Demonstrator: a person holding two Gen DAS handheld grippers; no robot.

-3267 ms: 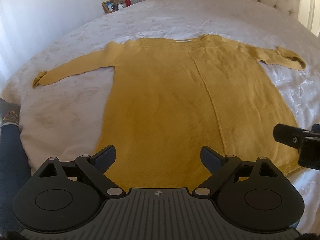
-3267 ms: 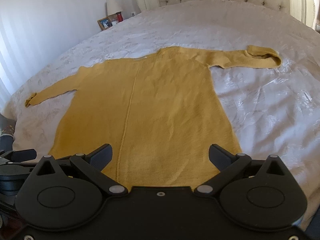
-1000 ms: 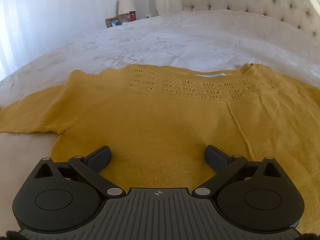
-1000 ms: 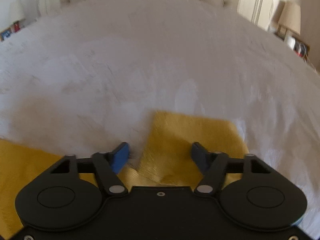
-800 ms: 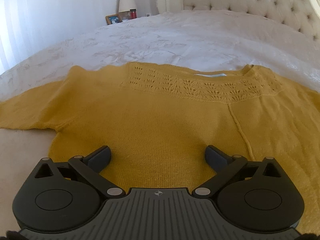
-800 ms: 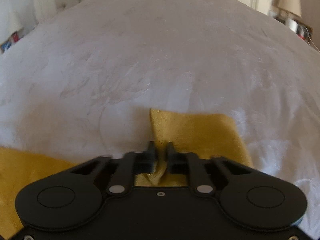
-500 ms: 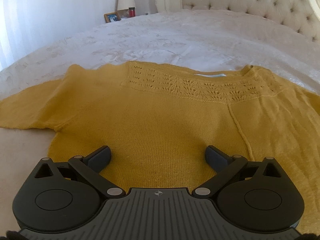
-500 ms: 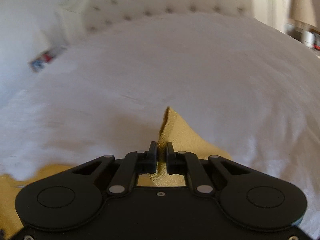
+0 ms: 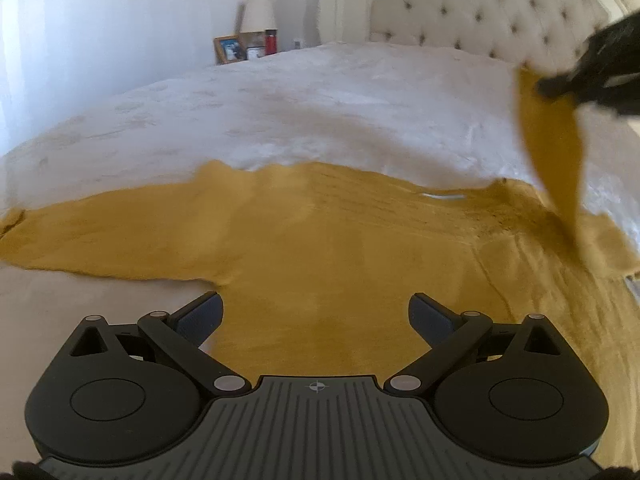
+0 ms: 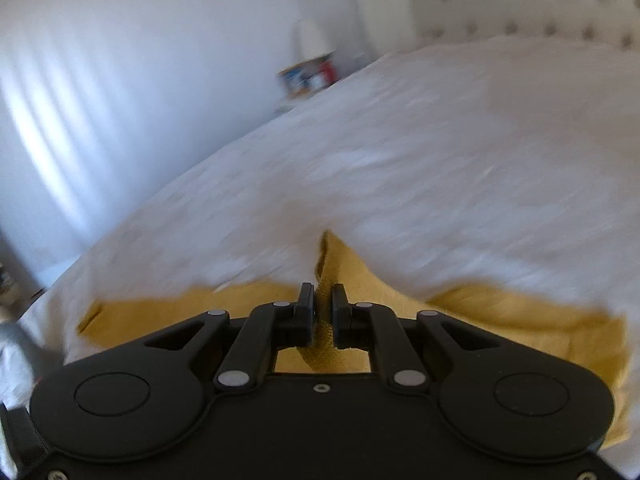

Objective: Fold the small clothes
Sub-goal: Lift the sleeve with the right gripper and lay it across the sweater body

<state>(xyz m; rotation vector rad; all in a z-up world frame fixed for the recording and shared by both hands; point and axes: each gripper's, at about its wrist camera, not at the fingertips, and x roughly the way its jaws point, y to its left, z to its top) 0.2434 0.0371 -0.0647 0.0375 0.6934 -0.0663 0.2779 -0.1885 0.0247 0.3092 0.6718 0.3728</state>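
Observation:
A mustard-yellow knitted sweater [image 9: 328,248] lies flat on the white bed, neckline away from me, its left sleeve [image 9: 80,232] stretched out to the left. My left gripper [image 9: 316,314] hovers open over the sweater's body, nothing between its fingers. My right gripper [image 10: 320,300] is shut on the end of the right sleeve [image 10: 344,264]. In the left wrist view that gripper [image 9: 560,86] is high at the right edge, and the sleeve [image 9: 556,152] hangs from it down to the shoulder.
White bedspread [image 9: 340,100] runs back to a tufted headboard [image 9: 480,8]. A nightstand at the far left corner carries a lamp [image 9: 258,12], a picture frame [image 9: 228,48] and a red bottle [image 9: 271,42]. A white curtain [image 10: 80,100] hangs along the left wall.
My right gripper closed on the right sleeve's end, lifted it off the bed and swung left with it. My left gripper pulled back and up, still open.

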